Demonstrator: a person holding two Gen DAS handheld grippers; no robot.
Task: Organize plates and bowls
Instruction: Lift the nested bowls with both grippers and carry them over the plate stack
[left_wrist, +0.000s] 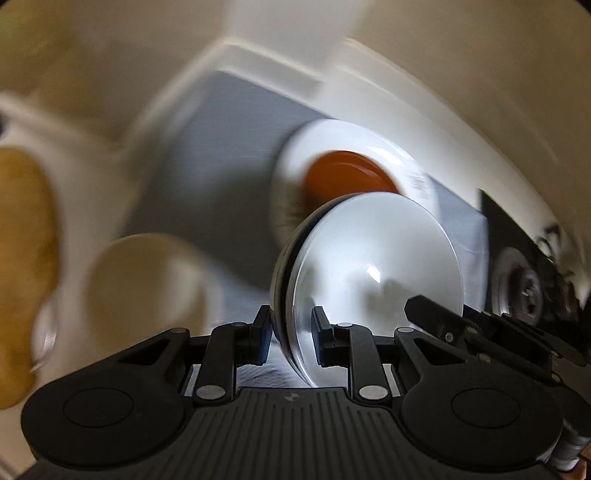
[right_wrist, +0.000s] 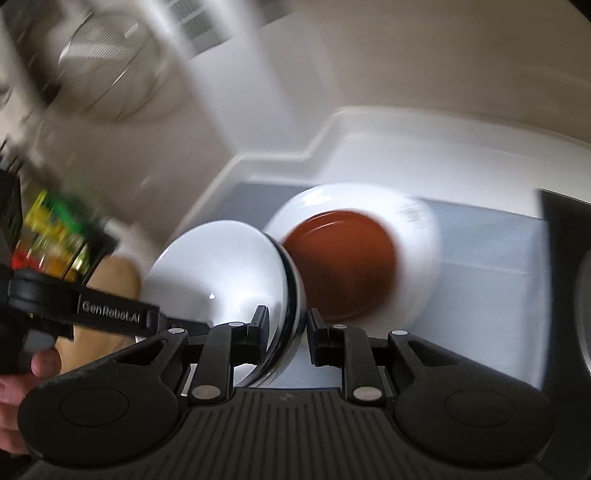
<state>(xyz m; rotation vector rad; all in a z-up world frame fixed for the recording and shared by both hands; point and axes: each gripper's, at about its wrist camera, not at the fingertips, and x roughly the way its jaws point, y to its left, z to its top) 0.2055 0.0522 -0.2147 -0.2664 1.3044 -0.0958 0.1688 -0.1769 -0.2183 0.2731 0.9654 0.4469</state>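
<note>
A white bowl with a dark rim line (left_wrist: 373, 266) is held on edge between both grippers. My left gripper (left_wrist: 290, 332) is shut on its rim from one side. My right gripper (right_wrist: 286, 330) is shut on the rim of the same bowl (right_wrist: 221, 277) from the other side; its tip also shows in the left wrist view (left_wrist: 436, 314). Beyond the bowl, a brown dish (left_wrist: 351, 177) sits on a white plate (left_wrist: 343, 136) on a grey mat (left_wrist: 229, 155). They also show in the right wrist view: brown dish (right_wrist: 340, 258), white plate (right_wrist: 417, 236). Both views are motion-blurred.
A white raised counter edge (right_wrist: 332, 136) borders the grey mat (right_wrist: 487, 251). A cream bowl (left_wrist: 147, 280) lies left of the held bowl. A dark stove with a burner (left_wrist: 524, 284) is at right. A mesh strainer (right_wrist: 110, 66) hangs upper left; colourful packets (right_wrist: 55, 229) stand at left.
</note>
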